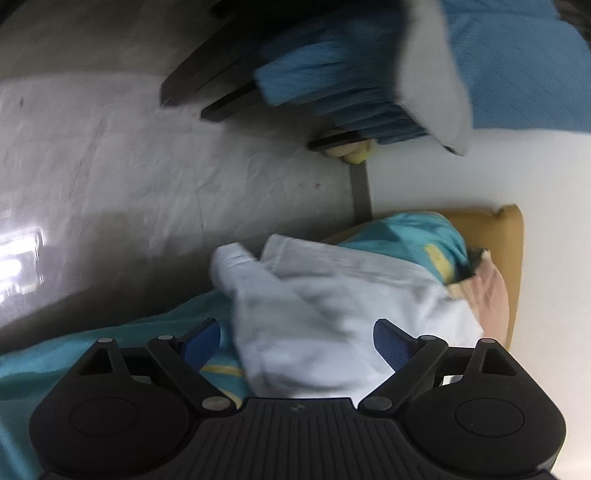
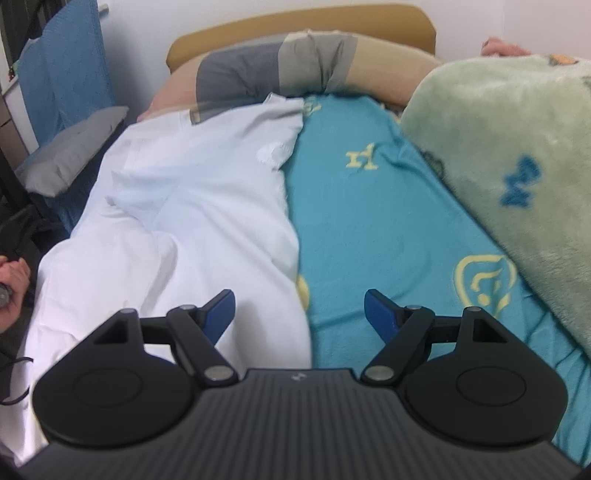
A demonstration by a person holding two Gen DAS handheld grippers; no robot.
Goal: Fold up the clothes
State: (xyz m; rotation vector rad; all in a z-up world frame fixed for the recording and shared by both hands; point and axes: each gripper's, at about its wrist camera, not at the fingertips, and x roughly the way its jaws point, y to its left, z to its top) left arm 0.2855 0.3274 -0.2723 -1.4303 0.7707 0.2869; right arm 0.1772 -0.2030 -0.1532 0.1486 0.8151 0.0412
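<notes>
A white garment [image 2: 192, 206] lies spread over the left half of a bed with a teal patterned sheet [image 2: 369, 221]. In the left wrist view the same white garment [image 1: 332, 306] hangs in folds over the bed's side edge. My left gripper [image 1: 295, 341] is open, its blue pads either side of the cloth and not pressing it. My right gripper [image 2: 300, 314] is open just above the garment's right edge, nothing held between its pads. A grey and beige garment [image 2: 280, 70] lies across the head of the bed.
A pale green fleece blanket [image 2: 509, 155] is heaped on the bed's right side. A grey pillow [image 2: 70, 155] and a blue cloth [image 2: 62, 70] sit left of the bed. A tan headboard [image 2: 295, 26] backs it. A hand [image 2: 11, 288] shows at the left. The grey floor [image 1: 129, 166] lies beside the bed.
</notes>
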